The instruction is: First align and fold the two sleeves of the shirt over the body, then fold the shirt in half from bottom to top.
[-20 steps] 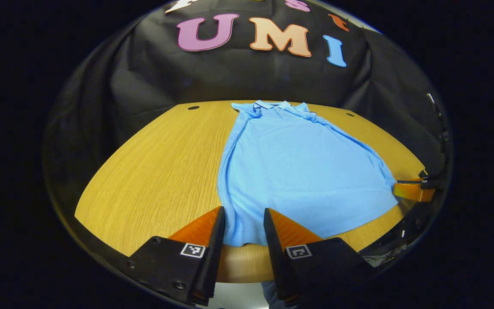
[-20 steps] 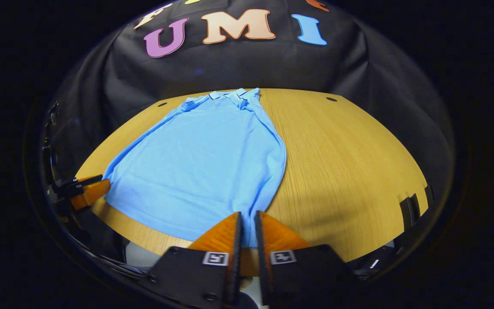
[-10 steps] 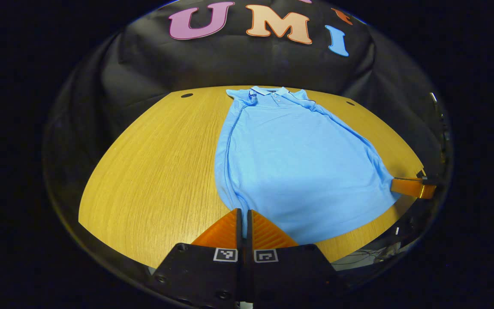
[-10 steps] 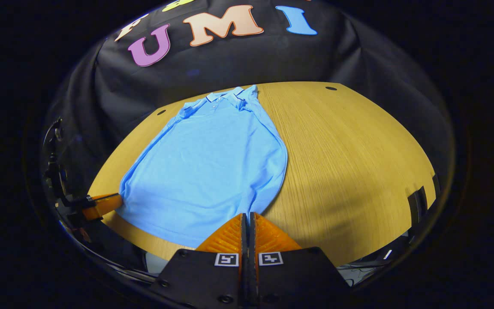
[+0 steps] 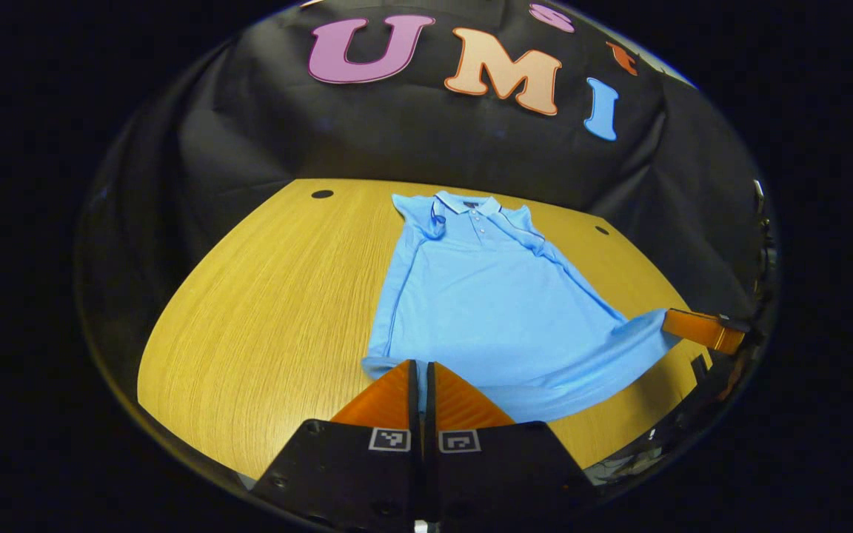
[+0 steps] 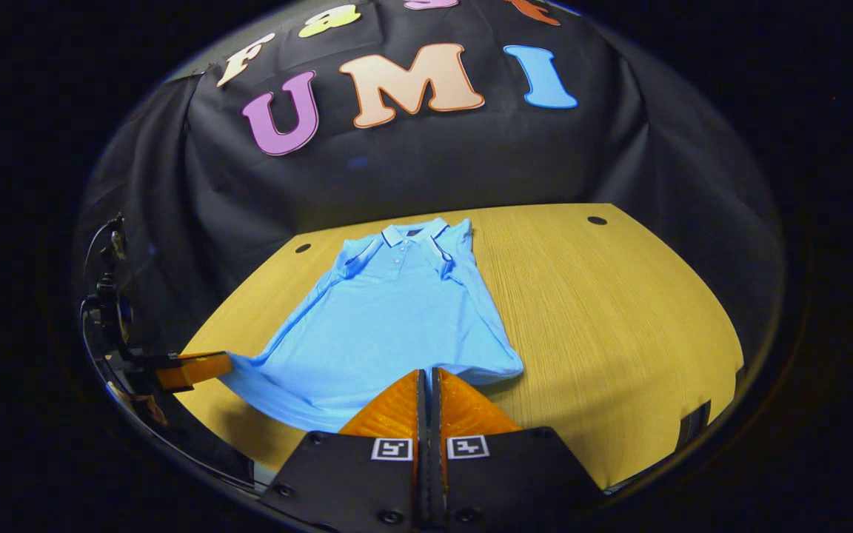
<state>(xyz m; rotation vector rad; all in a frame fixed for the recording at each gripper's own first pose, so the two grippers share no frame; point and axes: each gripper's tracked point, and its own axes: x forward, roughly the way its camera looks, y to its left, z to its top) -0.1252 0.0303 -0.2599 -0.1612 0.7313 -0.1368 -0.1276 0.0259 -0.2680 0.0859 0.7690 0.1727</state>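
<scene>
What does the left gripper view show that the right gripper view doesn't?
Left gripper view: the left gripper up close, shut on a hem corner of the shirt, with the right gripper far off at the other corner. Right gripper view: the reverse, right gripper near, left one at the edge. Shared: the blue shirt, collar far, hem lifted off the wooden table.

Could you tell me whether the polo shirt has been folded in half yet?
Not yet. The polo shirt lies spread, collar far; both shut grippers, left and right, lift its hem corners.
</scene>
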